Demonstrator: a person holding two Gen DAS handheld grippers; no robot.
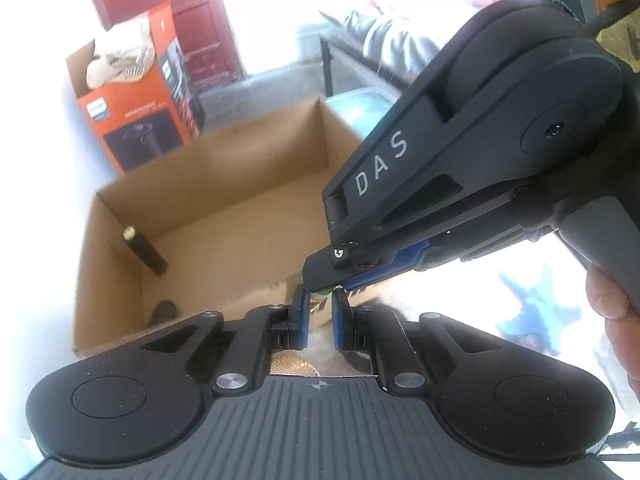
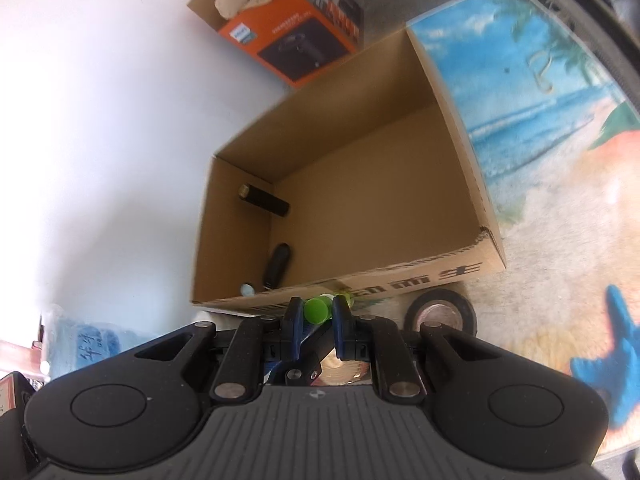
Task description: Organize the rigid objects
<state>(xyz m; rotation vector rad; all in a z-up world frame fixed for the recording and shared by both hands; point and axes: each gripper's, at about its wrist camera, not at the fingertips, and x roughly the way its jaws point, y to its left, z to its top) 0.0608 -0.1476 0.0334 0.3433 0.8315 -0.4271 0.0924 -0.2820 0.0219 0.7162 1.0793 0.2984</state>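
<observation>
Both wrist views perhaps steeply toward cardboard box [image 1: 208, 184]

Open brown cardboard box [image 2: 360, 184] mostly free inside; black cylinder [image 2: 264, 200] and dark handle [image 2: 278, 266] crowd its left wall.

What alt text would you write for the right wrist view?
The right hand-held gripper is shut on a small bright green cylindrical object, just before the near wall of an open brown cardboard box. Two dark cylindrical objects lie inside; a black tape roll sits outside on the beach-print table cover.
</observation>
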